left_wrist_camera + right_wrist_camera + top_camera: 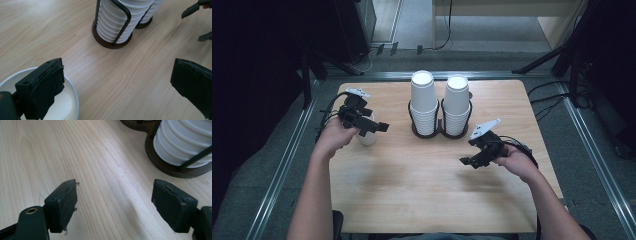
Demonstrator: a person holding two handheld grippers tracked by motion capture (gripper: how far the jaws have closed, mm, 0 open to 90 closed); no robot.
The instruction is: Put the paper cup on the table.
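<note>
A single white paper cup (368, 137) stands mouth up on the left of the wooden table (412, 195). My left gripper (371, 129) hovers right over it, open. In the left gripper view its left jaw hangs over the cup's mouth (70, 100) and its right jaw stands far off over bare wood, so the left gripper (117, 85) holds nothing. My right gripper (473, 156) is held at the table's right, open. In its own view the right gripper (117, 205) has only wood between its jaws.
Two tall stacks of white cups (422, 102) (457, 102) stand in a black wire holder (439, 134) at the middle back. The holder's base (175, 170) lies just ahead and right of my right gripper. Metal rails and tripod legs surround the table.
</note>
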